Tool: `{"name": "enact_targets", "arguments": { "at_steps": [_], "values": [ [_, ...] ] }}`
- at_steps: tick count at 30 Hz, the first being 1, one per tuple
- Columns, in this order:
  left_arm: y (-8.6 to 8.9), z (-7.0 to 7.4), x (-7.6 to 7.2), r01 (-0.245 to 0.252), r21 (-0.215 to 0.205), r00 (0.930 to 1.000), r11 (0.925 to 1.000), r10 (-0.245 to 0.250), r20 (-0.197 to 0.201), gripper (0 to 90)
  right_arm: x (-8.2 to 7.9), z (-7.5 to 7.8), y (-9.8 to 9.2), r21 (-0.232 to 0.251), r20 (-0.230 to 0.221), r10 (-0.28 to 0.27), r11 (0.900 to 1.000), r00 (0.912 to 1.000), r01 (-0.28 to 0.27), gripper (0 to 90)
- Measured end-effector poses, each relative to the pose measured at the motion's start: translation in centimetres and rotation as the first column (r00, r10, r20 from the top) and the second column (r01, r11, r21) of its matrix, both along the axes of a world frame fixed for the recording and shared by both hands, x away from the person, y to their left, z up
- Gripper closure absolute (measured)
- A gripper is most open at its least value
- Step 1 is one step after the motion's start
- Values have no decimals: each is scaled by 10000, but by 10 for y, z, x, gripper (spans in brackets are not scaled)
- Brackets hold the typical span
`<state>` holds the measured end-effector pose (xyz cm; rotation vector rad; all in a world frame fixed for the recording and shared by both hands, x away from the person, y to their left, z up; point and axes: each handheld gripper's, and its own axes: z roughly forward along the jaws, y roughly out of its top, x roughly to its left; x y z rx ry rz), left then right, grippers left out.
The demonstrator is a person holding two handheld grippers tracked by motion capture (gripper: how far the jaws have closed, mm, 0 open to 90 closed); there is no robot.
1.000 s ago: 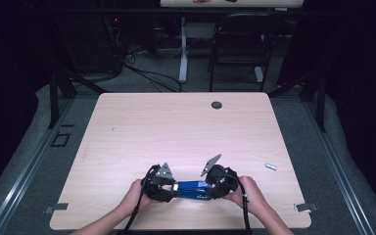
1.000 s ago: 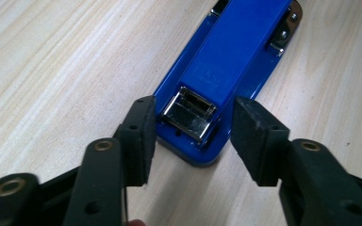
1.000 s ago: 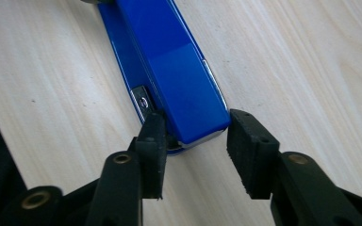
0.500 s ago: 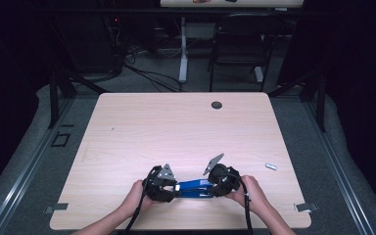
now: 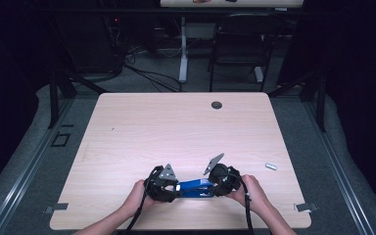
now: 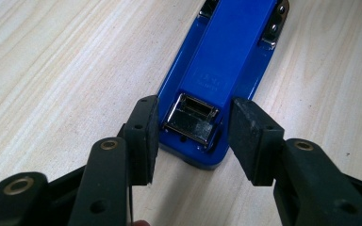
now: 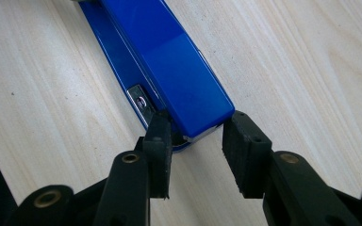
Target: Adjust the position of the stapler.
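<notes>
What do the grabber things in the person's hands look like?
Each tool is black. The left tool and right tool each have two chunky arms with round brass-coloured rivets, ending in flat, dull rubbery pads. A grey three-cornered plate sits on top, and a black cable trails back. The forearms are bare.

The blue stapler [image 6: 219, 66] bears faint embossed lettering on its top, too faint to read

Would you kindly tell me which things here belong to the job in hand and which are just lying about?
In the job:
blue stapler
left claw, at one end
right claw, at the other end

Lying about:
small silver piece near the table's right edge
black grommet at the far edge
</notes>
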<state>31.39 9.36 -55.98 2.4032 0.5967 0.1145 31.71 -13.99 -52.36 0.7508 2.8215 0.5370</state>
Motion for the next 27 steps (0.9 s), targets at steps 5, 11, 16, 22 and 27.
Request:
{"name": "enact_targets", "arguments": {
  "at_steps": [5, 11, 16, 22, 27],
  "values": [
    [0, 1, 2, -12, 86, 9999, 10000, 13, -110, 495, -2, 4, -4, 168, -131, -106, 9998, 9999, 109, 554],
    [1, 4, 7, -169, 100, 9995, 9998, 171, -255, 353, -6, 5, -14, 133, -253, -499, 9986, 9984, 502, 469],
    [2, 9, 9, -289, -131, 9990, 9995, 284, -337, 303, -6, 4, -19, 188, -507, -1316, 9910, 9900, 1327, 499],
    [3, 13, 9, -243, -345, 9993, 9991, 233, -305, 236, -8, 5, -22, 523, -892, -2018, 9770, 9754, 2069, 669],
    [1, 16, 10, -103, -599, 9998, 9982, 94, -159, 204, -7, 1, -27, 1032, -1496, -2380, 9615, 9597, 2545, 867]
  ]
}}
